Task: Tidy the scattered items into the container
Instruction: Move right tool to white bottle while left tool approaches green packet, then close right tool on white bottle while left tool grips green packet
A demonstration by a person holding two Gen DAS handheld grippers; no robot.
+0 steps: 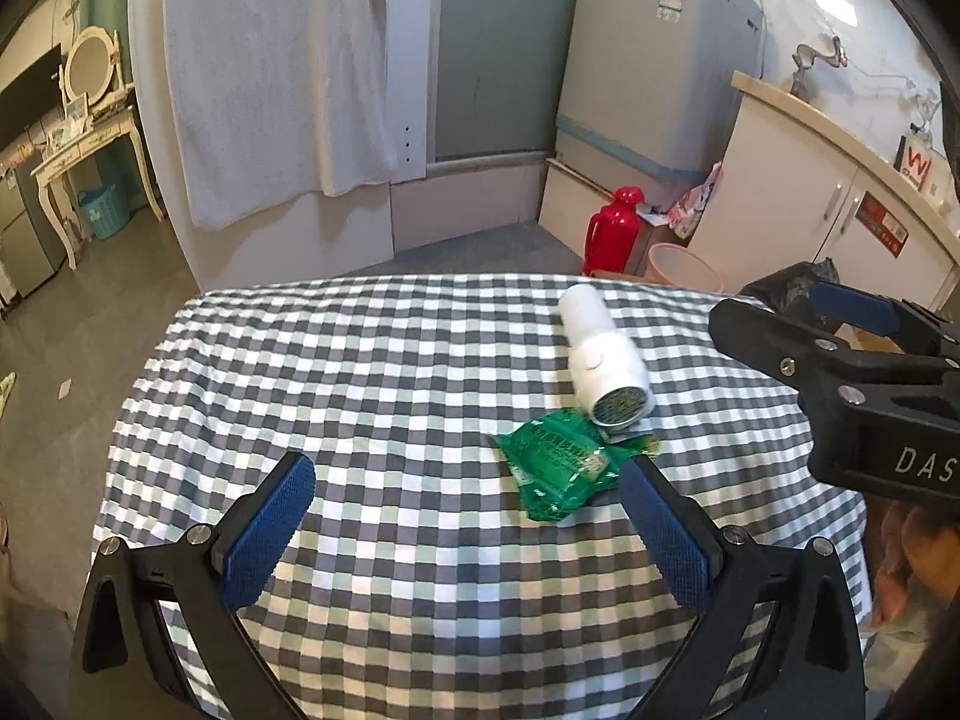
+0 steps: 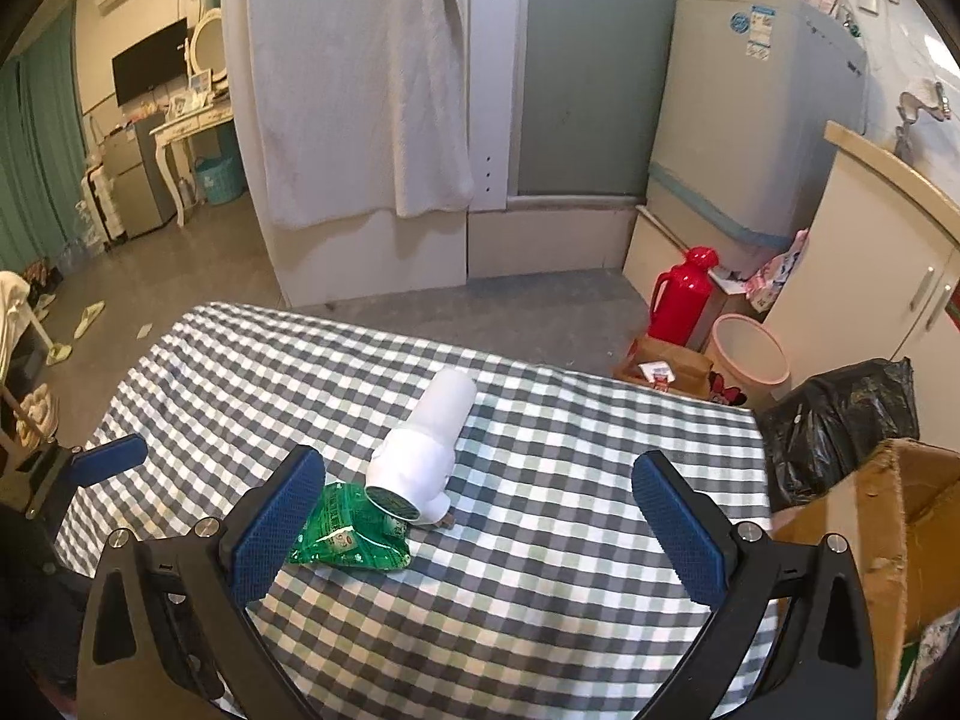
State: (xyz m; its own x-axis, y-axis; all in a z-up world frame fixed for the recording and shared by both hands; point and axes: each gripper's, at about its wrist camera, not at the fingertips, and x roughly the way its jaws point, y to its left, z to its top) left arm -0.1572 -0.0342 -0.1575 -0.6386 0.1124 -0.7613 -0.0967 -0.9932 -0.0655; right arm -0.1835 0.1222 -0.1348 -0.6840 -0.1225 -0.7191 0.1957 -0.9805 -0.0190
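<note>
A cardboard box (image 2: 900,540) stands off the desk's (image 2: 540,570) right edge, contents unclear. The white device (image 2: 420,456) lies tilted, grille end on the green packet (image 2: 348,528). Left tongs (image 1: 465,510) and right tongs (image 2: 480,510) gape wide, holding nothing.

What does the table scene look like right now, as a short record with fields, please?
surface: checked tablecloth
items: green packet; white lint remover lying on its side, its head end over the packet's edge
container: cardboard box, off the table's right side
left gripper: open, empty
right gripper: open, empty
</note>
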